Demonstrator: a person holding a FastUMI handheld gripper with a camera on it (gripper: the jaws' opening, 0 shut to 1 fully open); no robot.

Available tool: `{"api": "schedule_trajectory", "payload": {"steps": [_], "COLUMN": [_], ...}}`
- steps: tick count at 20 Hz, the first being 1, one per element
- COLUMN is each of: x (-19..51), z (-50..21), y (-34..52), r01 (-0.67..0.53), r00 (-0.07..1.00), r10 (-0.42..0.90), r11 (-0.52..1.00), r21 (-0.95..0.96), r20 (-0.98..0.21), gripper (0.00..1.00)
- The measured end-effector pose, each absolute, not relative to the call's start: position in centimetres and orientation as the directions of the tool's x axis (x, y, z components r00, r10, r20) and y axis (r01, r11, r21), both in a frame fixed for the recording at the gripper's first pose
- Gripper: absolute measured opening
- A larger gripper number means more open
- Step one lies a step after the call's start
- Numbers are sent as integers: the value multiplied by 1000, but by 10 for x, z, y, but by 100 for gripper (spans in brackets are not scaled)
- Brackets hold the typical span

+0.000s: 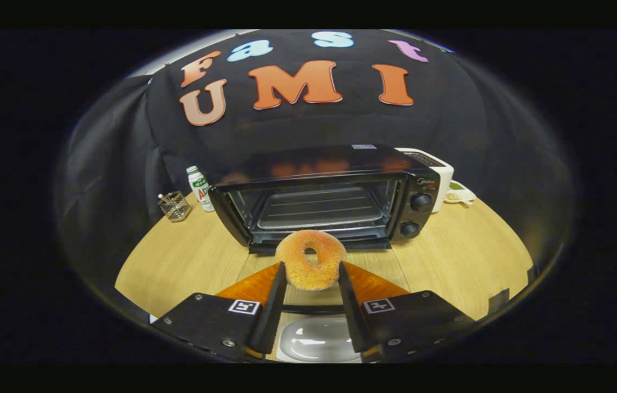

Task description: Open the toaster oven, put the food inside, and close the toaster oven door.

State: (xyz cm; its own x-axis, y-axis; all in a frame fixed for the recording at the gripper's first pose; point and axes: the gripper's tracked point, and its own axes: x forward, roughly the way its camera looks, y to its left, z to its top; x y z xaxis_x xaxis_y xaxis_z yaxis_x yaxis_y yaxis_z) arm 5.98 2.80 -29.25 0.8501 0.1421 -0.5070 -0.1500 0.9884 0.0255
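A sugar-coated doughnut [311, 267] is clamped upright between the two fingers of the gripper [311, 281], both fingers pressing on its sides, the ring's hole facing forward and its top edge rising above the fingertips. Just beyond it a black toaster oven [324, 196] stands on the wooden tabletop [188, 256] with its cavity open to view, a wire rack [322, 210] lying level inside; the door's position is hard to make out behind the doughnut. Two round knobs [421, 202] sit one above the other on the oven's control panel, on the side toward the right finger. The doughnut is held in front of the oven's lower front edge, outside the cavity. To the oven's far side a white appliance [439, 174] stands close against it, with a small dish [460, 195] beside that on the tabletop. On the opposite side, near the oven's corner, a white bottle with a green cap [199, 188] stands upright, and a small wire basket [174, 206] sits a little apart from it. Below the fingers, between the gripper's black blocks, a white plate [316, 341] lies on the tabletop
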Motion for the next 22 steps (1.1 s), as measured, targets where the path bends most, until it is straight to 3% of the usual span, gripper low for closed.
{"api": "schedule_trajectory", "payload": {"steps": [14, 22], "x": [156, 193], "z": [-306, -319], "y": [52, 64], "r01": [-45, 0], "r00": [845, 838], "r10": [241, 263], "r11": [921, 876], "r21": [386, 482], "r20": [-477, -477], "gripper": [54, 54]}}
